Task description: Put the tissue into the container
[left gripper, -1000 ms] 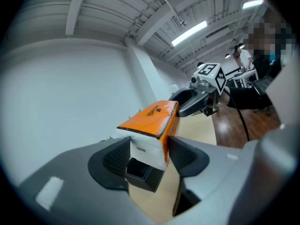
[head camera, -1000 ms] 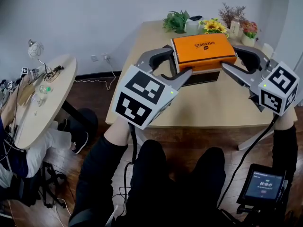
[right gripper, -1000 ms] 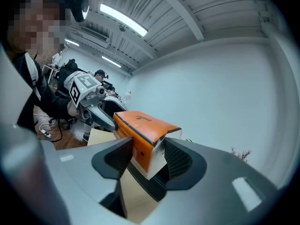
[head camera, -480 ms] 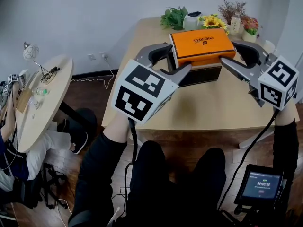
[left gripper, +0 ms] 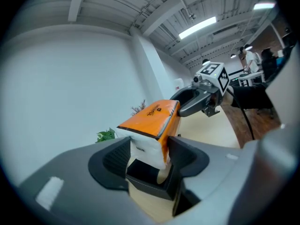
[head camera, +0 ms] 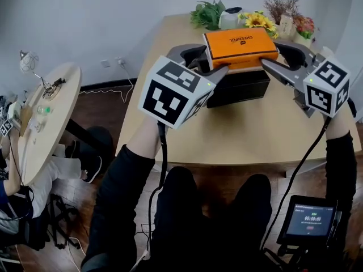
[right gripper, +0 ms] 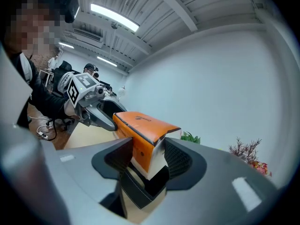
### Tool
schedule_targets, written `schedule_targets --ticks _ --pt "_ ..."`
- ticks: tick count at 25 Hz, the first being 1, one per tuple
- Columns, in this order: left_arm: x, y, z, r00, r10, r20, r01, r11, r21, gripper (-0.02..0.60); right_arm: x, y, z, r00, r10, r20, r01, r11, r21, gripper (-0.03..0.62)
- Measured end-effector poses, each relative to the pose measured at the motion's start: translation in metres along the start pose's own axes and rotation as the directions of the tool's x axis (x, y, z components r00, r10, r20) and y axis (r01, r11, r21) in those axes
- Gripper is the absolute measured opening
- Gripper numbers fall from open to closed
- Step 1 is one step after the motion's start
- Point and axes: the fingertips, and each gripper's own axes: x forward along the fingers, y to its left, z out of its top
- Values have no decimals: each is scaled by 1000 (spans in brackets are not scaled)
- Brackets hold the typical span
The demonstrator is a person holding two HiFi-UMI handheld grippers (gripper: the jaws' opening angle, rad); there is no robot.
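An orange tissue pack (head camera: 241,44) with white sides hangs level just above a black open container (head camera: 238,89) on the wooden table (head camera: 249,135). My left gripper (head camera: 207,67) is shut on the pack's left end and my right gripper (head camera: 272,58) is shut on its right end. In the left gripper view the pack (left gripper: 150,121) sits squeezed between the pads of the left gripper (left gripper: 150,153), with the container (left gripper: 150,184) right below it. The right gripper view shows the same grip by the right gripper (right gripper: 147,161) on the pack (right gripper: 140,130) over the container (right gripper: 140,189).
Potted greenery (head camera: 207,13), a sunflower (head camera: 258,20) and dried flowers (head camera: 289,16) stand along the table's far edge, just behind the container. A round side table (head camera: 42,123) with small items is at the left. A small screen (head camera: 306,222) hangs at lower right.
Both grippers have carried the tissue pack together across the table and a little lower. More of the black container now shows under the pack.
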Motion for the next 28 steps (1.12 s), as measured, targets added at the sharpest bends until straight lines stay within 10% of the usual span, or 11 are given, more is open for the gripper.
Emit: schedule_targets --ticks 28 --pt "32 9 -68 976 -66 -205 56 997 -52 239 54 2 -70 989 105 -108 -94 991 99 212"
